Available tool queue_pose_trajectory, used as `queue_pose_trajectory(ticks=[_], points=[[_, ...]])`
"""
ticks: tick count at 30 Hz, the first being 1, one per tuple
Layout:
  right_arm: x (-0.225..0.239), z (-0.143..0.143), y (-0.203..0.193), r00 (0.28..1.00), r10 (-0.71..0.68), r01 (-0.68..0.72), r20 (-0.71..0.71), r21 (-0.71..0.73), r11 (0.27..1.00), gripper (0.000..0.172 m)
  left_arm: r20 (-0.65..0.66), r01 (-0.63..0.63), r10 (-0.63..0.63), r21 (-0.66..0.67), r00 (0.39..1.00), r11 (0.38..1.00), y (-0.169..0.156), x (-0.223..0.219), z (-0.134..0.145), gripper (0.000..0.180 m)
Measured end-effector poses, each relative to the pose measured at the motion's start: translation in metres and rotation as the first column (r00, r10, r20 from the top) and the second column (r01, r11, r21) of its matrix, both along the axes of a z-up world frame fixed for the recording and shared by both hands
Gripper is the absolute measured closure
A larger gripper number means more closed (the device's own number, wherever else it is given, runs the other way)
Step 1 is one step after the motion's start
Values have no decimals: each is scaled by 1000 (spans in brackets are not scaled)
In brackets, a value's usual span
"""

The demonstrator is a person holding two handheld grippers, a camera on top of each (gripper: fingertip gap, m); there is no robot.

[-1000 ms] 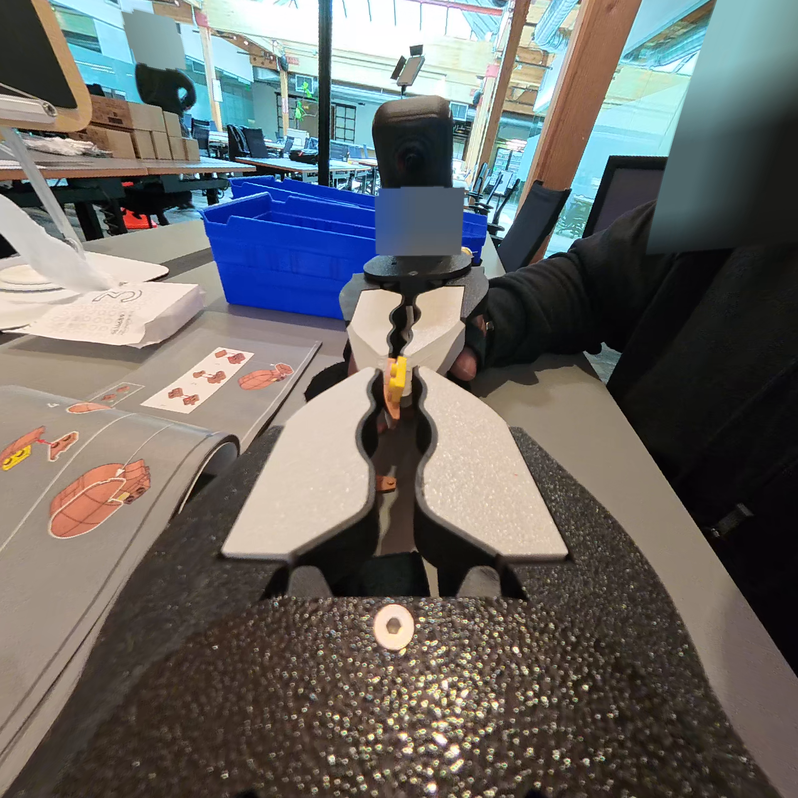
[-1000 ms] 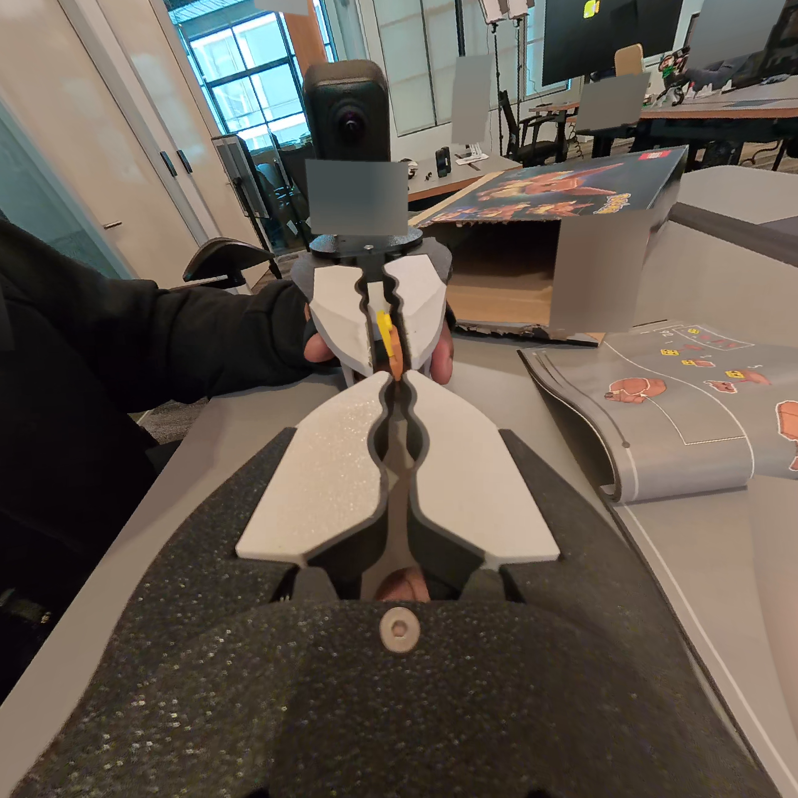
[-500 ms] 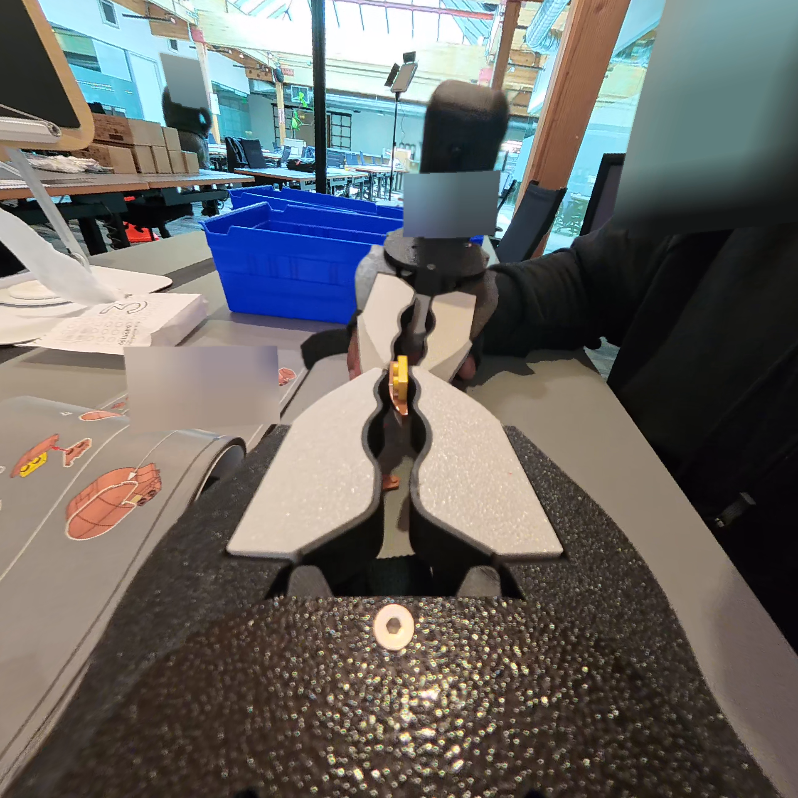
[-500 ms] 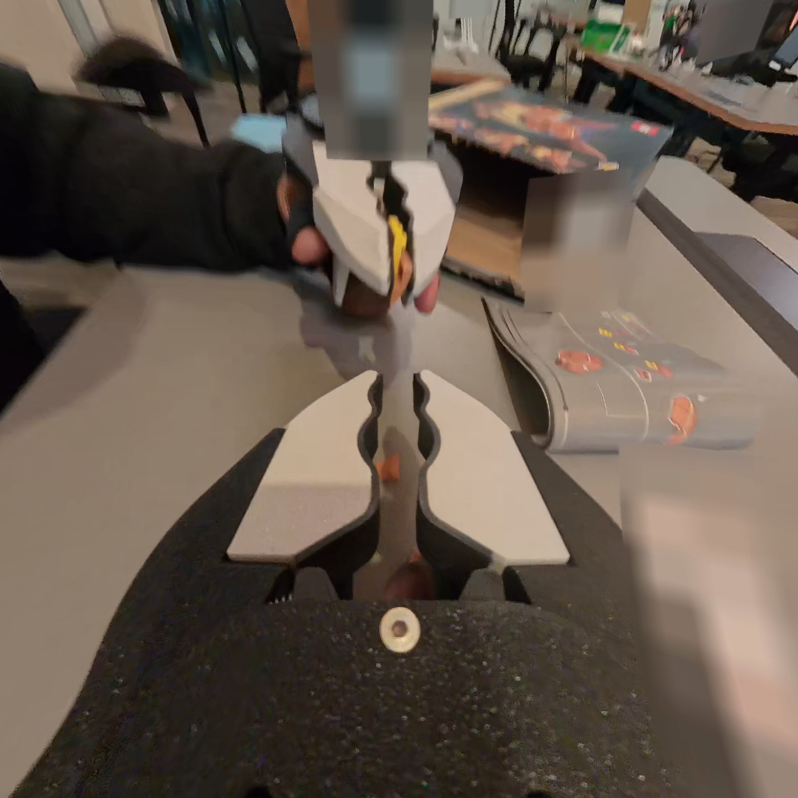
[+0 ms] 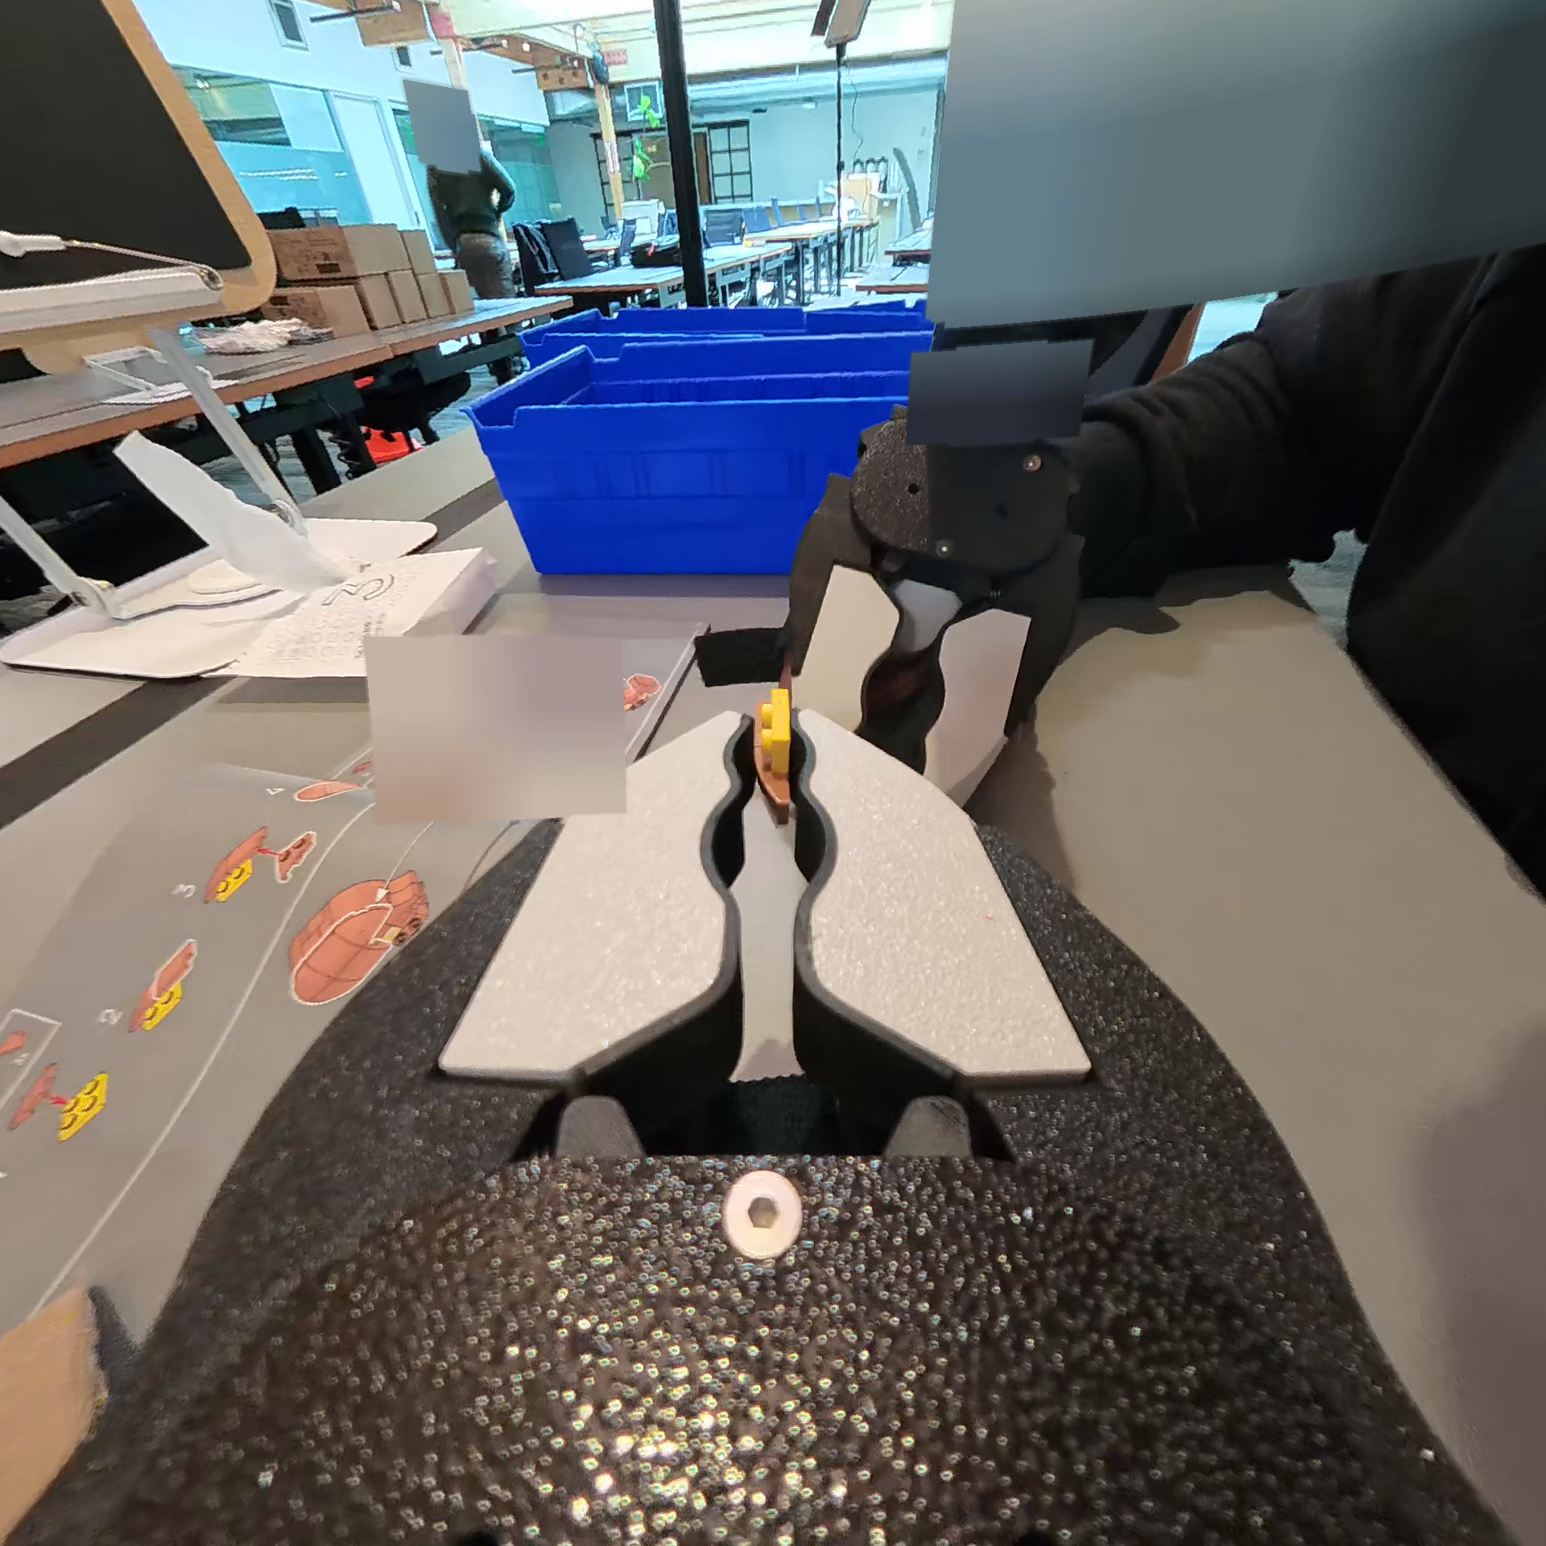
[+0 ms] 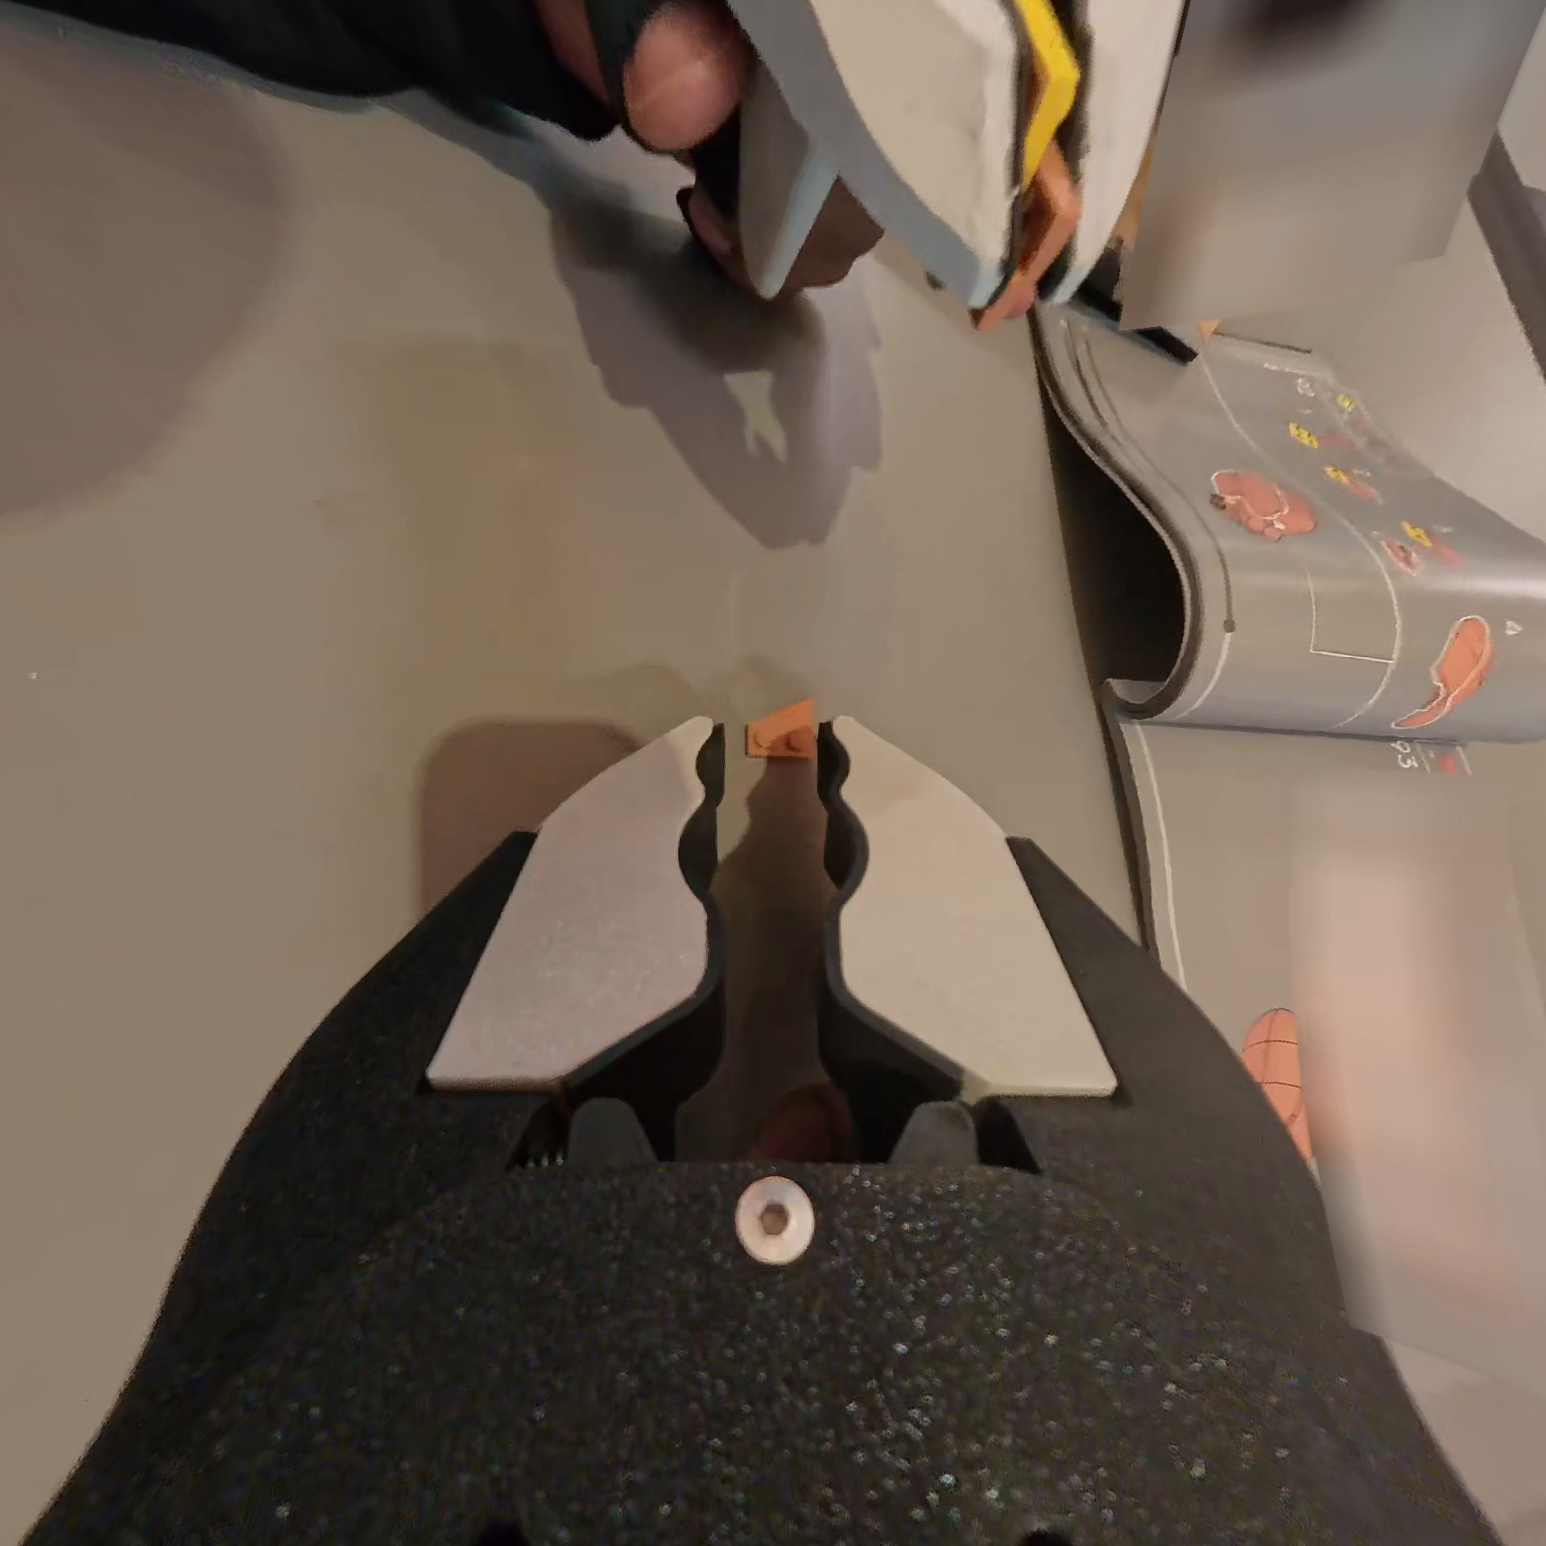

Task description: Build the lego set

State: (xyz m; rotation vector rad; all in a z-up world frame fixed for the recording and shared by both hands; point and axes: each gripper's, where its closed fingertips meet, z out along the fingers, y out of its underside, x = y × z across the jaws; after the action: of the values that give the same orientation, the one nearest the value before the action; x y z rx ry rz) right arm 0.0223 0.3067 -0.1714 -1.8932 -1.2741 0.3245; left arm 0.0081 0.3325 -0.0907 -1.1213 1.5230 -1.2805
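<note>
Your left gripper point(image 5: 774, 753): clamped on yellow-and-brown brick assembly point(image 5: 776, 744) | your right gripper point(image 6: 770, 740): parted around 1 orange plate point(image 6: 780, 738) on worktop point(image 6: 418, 502), near booklet point(image 6: 1305, 586) edge.

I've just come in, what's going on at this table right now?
A person works two handheld grippers over a grey table. The left gripper is shut on a small yellow-and-brown brick assembly, held off the table. The right gripper is open, low over the table, its fingertips either side of a small orange brick lying there. An open instruction booklet lies alongside.
</note>
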Motion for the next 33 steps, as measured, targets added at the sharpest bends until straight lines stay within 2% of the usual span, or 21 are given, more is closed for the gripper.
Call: queue_pose_trajectory(ticks=[8, 12, 15, 21, 27, 33], points=[[-4, -9, 4, 1000, -21, 23, 20, -127, 992, 156, -26, 10, -9, 45, 1000, 999, -4, 1, -5, 174], [-4, -8, 5, 999, -33, 35, 22, -113, 993, 159, -38, 17, -14, 66, 999, 998, -6, 2, -7, 174], [-4, -7, 5, 999, -27, 29, 25, -80, 996, 172, -40, 16, -13, 69, 999, 998, -6, 2, -8, 174], [-3, -3, 4, 1000, -25, 26, 12, -13, 1000, 169, -36, -3, 6, 94, 999, 996, -2, 1, -8, 174], [2, 18, 8, 988, -62, 67, -139, 30, 997, 163, -18, -44, 46, 109, 999, 993, 8, -1, -7, 174], [6, 26, 10, 977, -86, 93, -197, 26, 995, 160, -21, -73, 77, 146, 997, 987, 14, -2, -9, 175]])
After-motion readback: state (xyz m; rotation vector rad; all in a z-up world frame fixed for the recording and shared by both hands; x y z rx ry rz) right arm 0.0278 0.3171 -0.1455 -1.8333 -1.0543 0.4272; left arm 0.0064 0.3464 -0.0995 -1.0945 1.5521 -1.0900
